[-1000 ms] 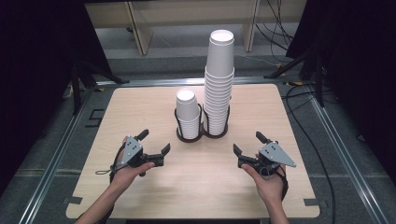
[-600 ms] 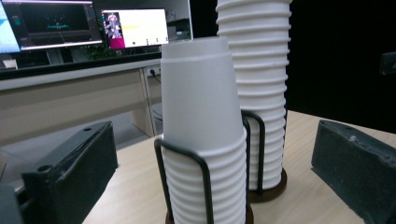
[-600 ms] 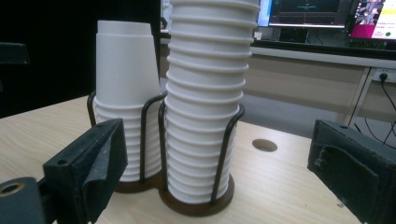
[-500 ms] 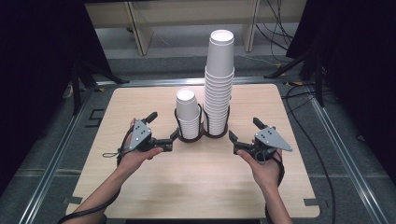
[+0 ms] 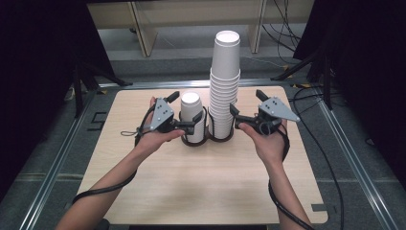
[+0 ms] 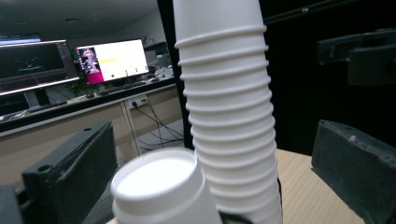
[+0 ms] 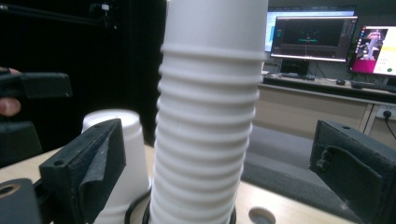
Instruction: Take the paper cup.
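Cups are standing plain white, bearing no readable print: a tall stack [image 5: 224, 86] and a short stack [image 5: 191, 115], touching in a black holder [image 5: 207, 139] mid-tabletop [image 5: 191, 187]. The left hand-held gripper [image 5: 189, 125] is gaping wide around the short stack. The right hand-held gripper [image 5: 235, 115], jaws just opening, is standing wide around the tall stack, not pressing.

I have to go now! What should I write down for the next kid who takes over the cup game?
Left gripper: jaws open, either side of the short cup stack, not pressing.
Right gripper: jaws have just been opening, either side of the tall cup stack, nothing gripped.
Both stacks stand upside down in the black double-ring holder on the table.
Done: both grippers at the stacks.
Left: grip and move a cup.
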{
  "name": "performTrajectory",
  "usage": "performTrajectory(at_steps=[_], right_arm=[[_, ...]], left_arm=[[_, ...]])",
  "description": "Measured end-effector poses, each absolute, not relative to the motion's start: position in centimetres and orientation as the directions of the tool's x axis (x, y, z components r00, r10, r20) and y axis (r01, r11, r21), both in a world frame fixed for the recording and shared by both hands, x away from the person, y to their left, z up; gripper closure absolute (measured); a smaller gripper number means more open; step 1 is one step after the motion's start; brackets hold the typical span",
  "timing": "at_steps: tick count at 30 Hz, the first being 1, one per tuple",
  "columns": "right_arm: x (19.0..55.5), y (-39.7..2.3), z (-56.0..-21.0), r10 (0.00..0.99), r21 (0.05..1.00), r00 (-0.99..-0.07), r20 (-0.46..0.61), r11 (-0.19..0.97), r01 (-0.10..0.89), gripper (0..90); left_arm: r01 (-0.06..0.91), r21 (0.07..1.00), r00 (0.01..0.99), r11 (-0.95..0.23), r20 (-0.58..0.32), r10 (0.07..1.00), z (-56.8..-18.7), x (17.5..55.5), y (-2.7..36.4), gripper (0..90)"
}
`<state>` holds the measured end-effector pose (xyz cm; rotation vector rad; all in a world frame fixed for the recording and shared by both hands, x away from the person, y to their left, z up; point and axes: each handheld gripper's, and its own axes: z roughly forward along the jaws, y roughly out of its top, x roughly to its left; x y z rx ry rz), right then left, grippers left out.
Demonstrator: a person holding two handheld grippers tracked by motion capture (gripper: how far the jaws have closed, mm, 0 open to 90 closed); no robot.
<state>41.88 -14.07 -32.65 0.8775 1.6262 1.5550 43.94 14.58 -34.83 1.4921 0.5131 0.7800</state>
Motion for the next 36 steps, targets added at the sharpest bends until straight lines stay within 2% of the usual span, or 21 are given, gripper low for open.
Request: performTrajectory(at_steps=[7,9,18,20,30,36], right_arm=[[44.1,-13.5,-29.1,0.848,0.998,-0.527,-0.060,0.049,-0.036,3.7],[44.7,-13.1,-28.2,0.841,0.999,-0.539,-0.034,0.026,-0.023,3.4],[47.7,-11.4,-24.7,0.819,0.998,-0.571,-0.055,0.049,-0.027,3.9],[48.3,-11.1,-24.2,0.818,0.998,-0.572,-0.063,0.063,-0.020,4.2],[49.8,-10.0,-23.4,0.808,0.998,-0.588,-0.044,0.068,0.019,5.7],[50.2,-10.0,-23.5,0.813,0.997,-0.581,-0.041,0.069,0.025,10.1]], left_arm=[[-0.152,0.981,0.677,-0.120,0.192,0.711,-33.2,46.1,12.1,0.0],[-0.143,0.983,0.686,-0.118,0.184,0.703,-32.8,46.7,11.4,0.0],[-0.111,0.987,0.709,-0.113,0.159,0.687,-31.3,48.8,9.1,0.0],[-0.092,0.991,0.716,-0.093,0.131,0.685,-31.1,49.2,8.7,0.0],[-0.074,0.993,0.706,-0.091,0.117,0.699,-30.7,50.3,7.8,0.0],[-0.057,0.994,0.711,-0.096,0.108,0.695,-30.9,50.8,7.4,0.2]])
